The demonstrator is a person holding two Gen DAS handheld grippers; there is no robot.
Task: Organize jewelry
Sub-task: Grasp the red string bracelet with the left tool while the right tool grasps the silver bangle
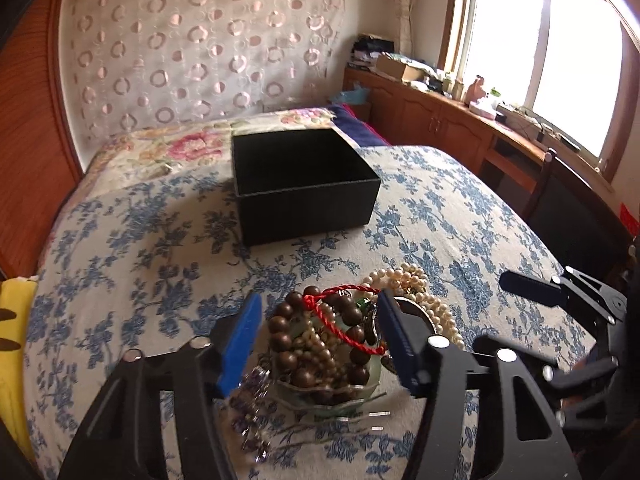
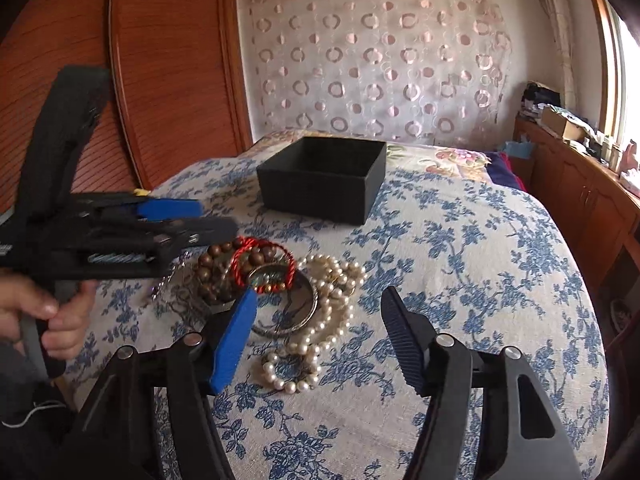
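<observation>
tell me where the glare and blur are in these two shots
Left wrist view: the window is blown out white, and straight edges bow from the fisheye lens. Right wrist view: the left gripper is smeared by motion blur, while the black box stays sharp.

Daylight from blown-out window [image 1: 540,52]; fisheye edges bent, corners dark.
</observation>
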